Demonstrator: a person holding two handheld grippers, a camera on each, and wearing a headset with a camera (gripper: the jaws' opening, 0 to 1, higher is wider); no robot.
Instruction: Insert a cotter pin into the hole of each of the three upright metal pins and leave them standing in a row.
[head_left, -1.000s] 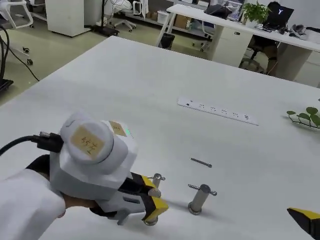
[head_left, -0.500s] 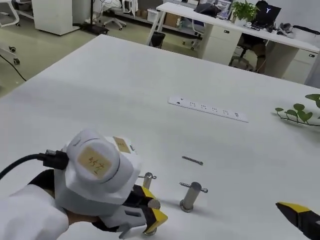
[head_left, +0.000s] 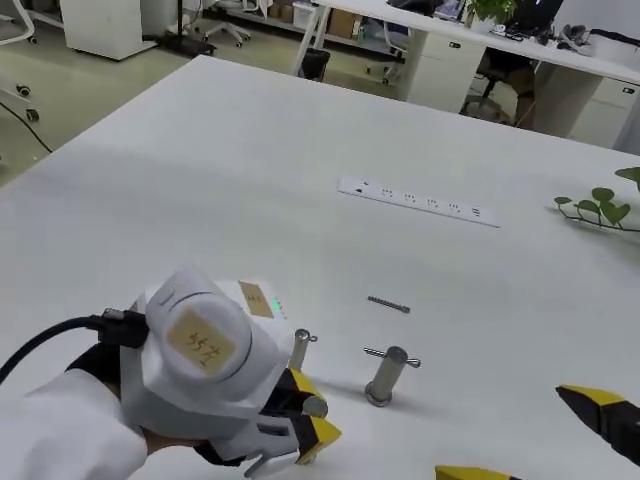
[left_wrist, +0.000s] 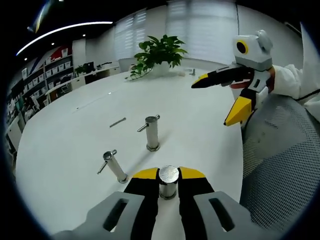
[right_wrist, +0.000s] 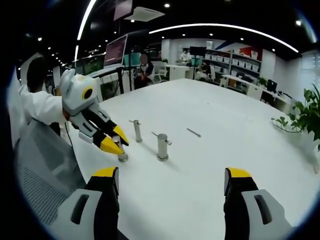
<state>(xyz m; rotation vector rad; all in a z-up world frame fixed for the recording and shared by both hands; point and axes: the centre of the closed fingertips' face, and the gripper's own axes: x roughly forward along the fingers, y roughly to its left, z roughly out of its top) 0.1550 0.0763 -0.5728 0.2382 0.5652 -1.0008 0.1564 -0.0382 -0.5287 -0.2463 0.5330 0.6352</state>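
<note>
The left gripper (left_wrist: 168, 175) was clamped on a bare pin (left_wrist: 168, 188) beside two fitted pins (left_wrist: 151, 132) (left_wrist: 114, 166); the right gripper (right_wrist: 172, 175) was held apart. The loose cotter (head_left: 388, 304) (thin, light, probably springy) would best be pinched near its head.

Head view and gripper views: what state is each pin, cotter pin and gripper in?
Left gripper: shut on gripped pin.
Right gripper: open, holding nothing.
Gripped pin: upright, clamped, no cotter pin seen.
Second pin: upright, cotter pin through it.
Third pin: upright, cotter pin through it.
Loose cotter pin: flat on table.
</note>
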